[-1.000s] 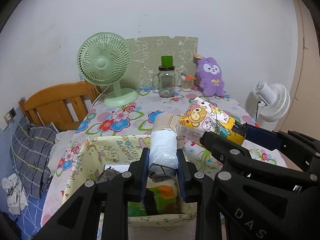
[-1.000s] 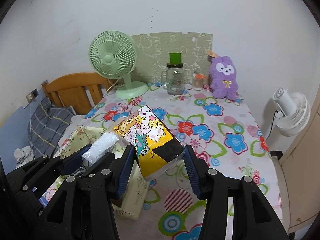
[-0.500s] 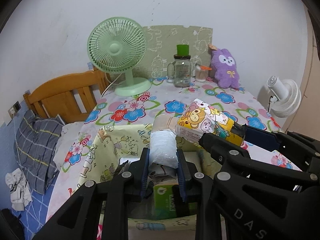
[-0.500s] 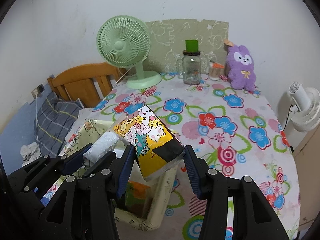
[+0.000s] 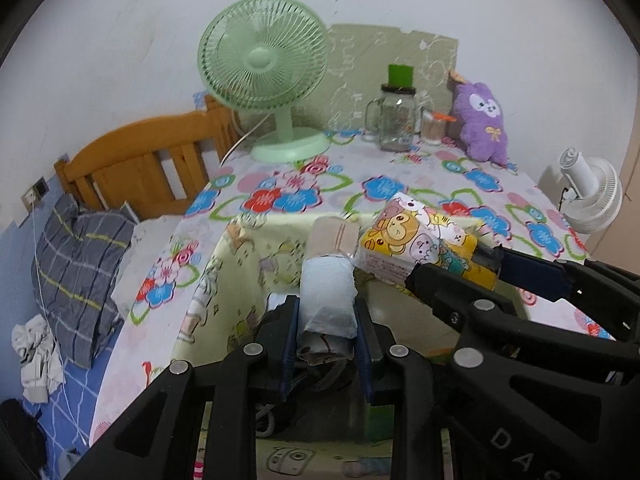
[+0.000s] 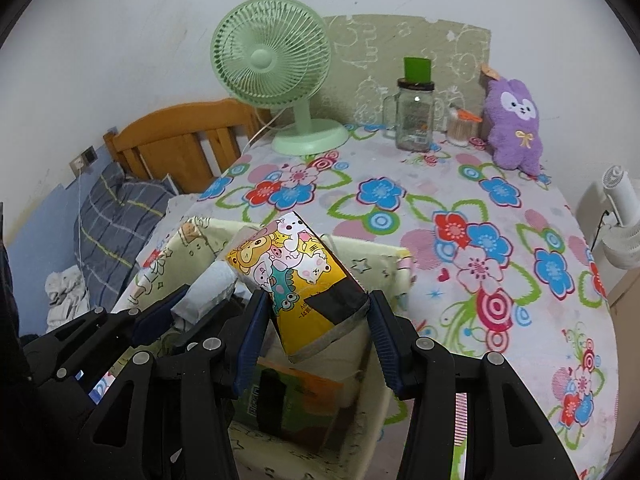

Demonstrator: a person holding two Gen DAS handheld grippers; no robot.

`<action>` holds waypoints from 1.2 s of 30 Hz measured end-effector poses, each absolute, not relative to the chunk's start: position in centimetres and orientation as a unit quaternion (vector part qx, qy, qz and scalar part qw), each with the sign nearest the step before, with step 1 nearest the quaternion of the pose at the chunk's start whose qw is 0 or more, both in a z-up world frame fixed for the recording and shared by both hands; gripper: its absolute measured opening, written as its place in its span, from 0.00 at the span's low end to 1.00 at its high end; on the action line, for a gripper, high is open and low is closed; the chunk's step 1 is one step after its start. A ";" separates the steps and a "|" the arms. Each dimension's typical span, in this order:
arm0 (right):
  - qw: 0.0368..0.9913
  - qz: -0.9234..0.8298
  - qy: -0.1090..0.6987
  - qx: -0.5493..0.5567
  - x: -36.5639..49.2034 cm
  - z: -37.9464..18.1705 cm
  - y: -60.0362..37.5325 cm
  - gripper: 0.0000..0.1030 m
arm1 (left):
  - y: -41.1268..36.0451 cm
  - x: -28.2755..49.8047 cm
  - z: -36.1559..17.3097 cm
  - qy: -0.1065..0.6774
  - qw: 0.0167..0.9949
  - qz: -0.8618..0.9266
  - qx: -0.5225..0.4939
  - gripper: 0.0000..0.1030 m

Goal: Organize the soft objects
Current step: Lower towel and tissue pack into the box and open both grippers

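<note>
Two grips are loaded: the left gripper (image 5: 326,320) is pinched narrowly on a pale blue wrapped roll (image 5: 328,292), and the right gripper (image 6: 316,320) is clamped wider across a cartoon-printed tissue pack (image 6: 296,276). Both hang over the open fabric storage bin (image 6: 376,258) on the flowered tablecloth (image 6: 480,208). Both packs look light, squashy and slick-wrapped, so mid-body holds seem safest.

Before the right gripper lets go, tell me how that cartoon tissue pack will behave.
The cartoon tissue pack looks soft: its film wrapper creases where the right gripper clamps it, so it probably squashes rather than slips. It seems light for its bulk. Released over the fabric bin, it would likely flop flat, not roll.
</note>
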State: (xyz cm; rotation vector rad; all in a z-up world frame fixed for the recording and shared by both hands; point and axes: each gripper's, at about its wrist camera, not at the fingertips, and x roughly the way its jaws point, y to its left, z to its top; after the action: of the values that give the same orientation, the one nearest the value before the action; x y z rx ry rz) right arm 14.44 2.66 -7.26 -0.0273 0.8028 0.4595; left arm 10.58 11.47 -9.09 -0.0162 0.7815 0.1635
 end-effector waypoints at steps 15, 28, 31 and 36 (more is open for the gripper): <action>0.880 0.239 0.410 -0.028 15.5 -9.1 5.4 0.52 | 13.0 10.3 -10.2 0.401 0.912 0.084 -0.030 0.44; 0.872 0.257 0.414 -0.042 15.7 -9.5 6.4 0.60 | 13.3 10.2 -10.0 0.409 0.907 0.100 -0.020 0.66; 0.873 0.259 0.411 -0.041 15.6 -9.4 6.3 0.74 | 13.1 9.9 -9.8 0.407 0.908 0.094 -0.020 0.72; 0.879 0.253 0.403 -0.037 15.2 -9.1 5.7 0.84 | 12.5 9.5 -9.3 0.400 0.912 0.091 -0.011 0.77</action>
State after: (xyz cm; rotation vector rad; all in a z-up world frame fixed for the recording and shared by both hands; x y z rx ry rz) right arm 15.20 5.73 -9.05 -0.0776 0.8398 0.5271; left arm 9.55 12.45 -9.30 -0.0226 0.8242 0.1873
